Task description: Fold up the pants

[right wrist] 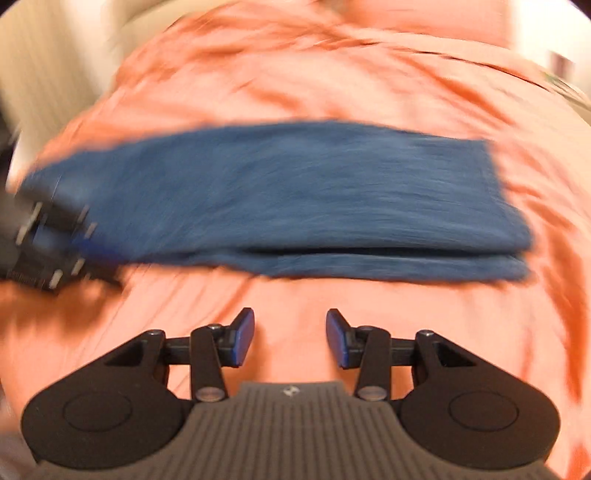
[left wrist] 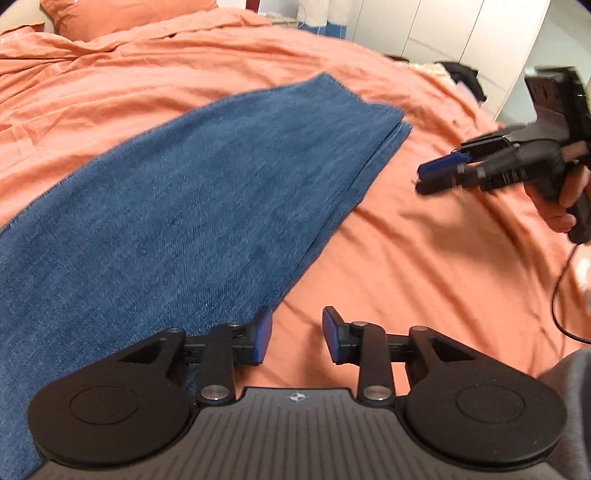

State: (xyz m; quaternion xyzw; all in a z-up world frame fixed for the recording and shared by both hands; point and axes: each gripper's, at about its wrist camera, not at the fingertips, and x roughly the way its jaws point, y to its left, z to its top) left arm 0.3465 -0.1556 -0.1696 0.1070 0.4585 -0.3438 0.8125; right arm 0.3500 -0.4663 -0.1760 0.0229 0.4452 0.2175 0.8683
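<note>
Two grippers hover over an orange bedsheet (left wrist: 424, 258), both empty: the left gripper (left wrist: 297, 334) and the right gripper (right wrist: 290, 338) each show parted jaws. Blue denim pants (left wrist: 177, 206) lie folded lengthwise, flat on the sheet.

Blue pants (left wrist: 192, 192) ahead of left gripper (left wrist: 297, 338): denim-like cloth, matt, faintly streaked weave, stitched hem. Orange bedsheet (left wrist: 424, 266) under both tongs: thin woven cloth, matt, creased. Left gripper: matt black plastic arms, blue pads (left wrist: 263, 336) slightly glossy, shiny metal pivot pins, ribbed grey base. Right gripper (right wrist: 290, 338): same finish. White cabinet doors (left wrist: 443, 29) beyond: smooth, satin.
</note>
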